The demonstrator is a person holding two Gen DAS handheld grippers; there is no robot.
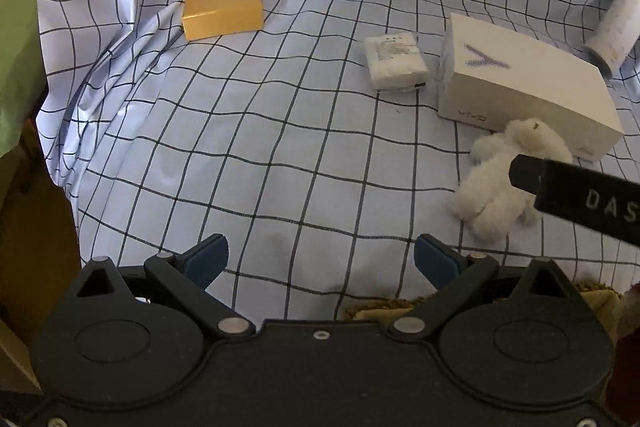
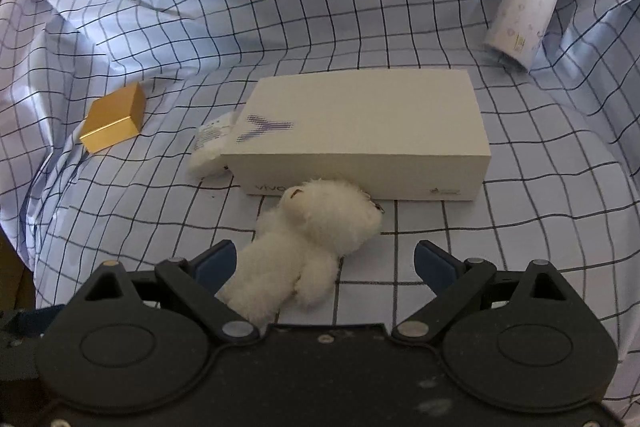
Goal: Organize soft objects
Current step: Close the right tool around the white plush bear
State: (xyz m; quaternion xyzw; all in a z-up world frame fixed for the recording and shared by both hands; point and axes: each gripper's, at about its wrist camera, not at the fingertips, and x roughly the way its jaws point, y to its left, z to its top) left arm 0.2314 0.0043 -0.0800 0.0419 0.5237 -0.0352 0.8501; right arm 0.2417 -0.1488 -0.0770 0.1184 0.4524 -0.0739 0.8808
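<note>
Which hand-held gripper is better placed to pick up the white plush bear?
Right. The right hand-held gripper is open with the plush bear between its fingers; the left hand-held gripper faces bare cloth.

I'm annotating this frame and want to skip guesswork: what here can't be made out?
- Tissue pack, right wrist view: mostly hidden behind the white box.
- Plush bear, left wrist view: partly covered by the right gripper's finger.
- Pack's print: too small to read.
</note>
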